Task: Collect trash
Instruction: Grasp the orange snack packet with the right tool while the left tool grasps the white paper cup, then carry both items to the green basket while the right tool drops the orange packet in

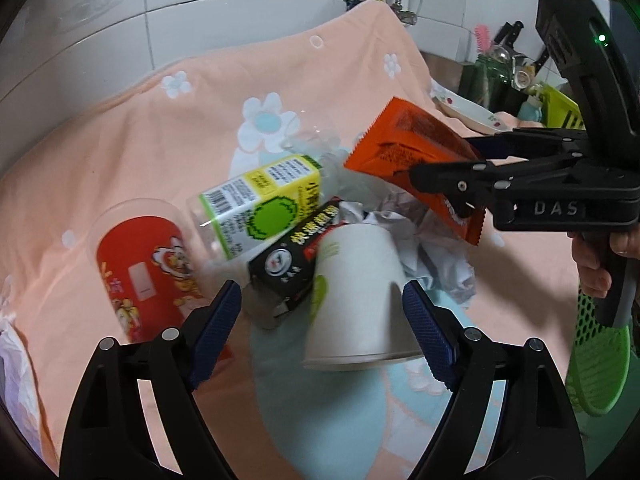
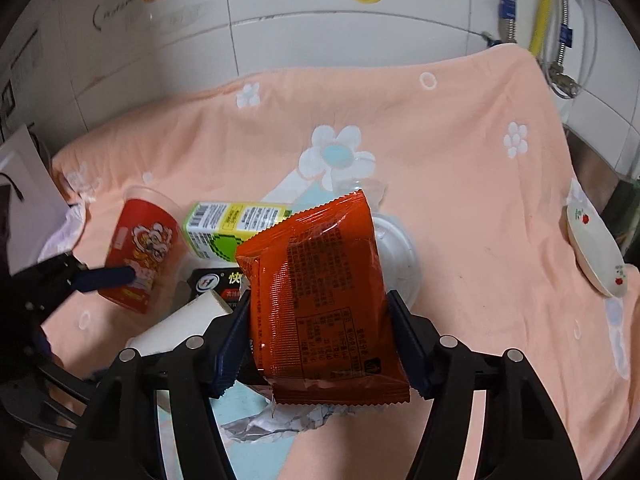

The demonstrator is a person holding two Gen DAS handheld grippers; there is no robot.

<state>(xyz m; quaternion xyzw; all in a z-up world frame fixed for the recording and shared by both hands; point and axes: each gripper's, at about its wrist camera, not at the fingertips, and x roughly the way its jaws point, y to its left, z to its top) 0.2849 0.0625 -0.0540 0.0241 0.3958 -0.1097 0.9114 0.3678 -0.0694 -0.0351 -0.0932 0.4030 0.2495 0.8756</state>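
Left tongs (image 1: 320, 312) are held wide apart, nothing gripped; the white paper cup (image 1: 356, 300) lies between the pads, contact with the right pad cannot be told. The cup is on its side, mouth toward the camera, long axis running away and a little left.

Right tongs (image 2: 320, 340) are clamped on the orange snack packet (image 2: 320, 280) across its width; the packet is lifted clear of the pile. In the right wrist view its long axis runs away from the tongs, crimped end nearest the camera. In the left wrist view the packet (image 1: 416, 160) sticks out up-left from the right tongs (image 1: 452, 184), serrated edge leading.

Trash is piled on a peach flowered cloth (image 1: 160, 140) over the desk. Just behind the cup: a black carton (image 1: 292, 260) and crumpled grey paper (image 1: 432, 256), both touching it. Left of those, a green-and-yellow labelled clear bottle (image 1: 260, 204) lies on its side, pointing up-right. Further left, a red printed plastic cup (image 1: 140, 272) lies on its side, apart from the left pad.

A hand (image 1: 600, 268) is seen on the right tongs' grip. Beyond the cloth, right: a white dish (image 2: 592, 248) and a green rack (image 1: 560, 108). White tiled wall (image 2: 320, 32) with fruit stickers at the back.
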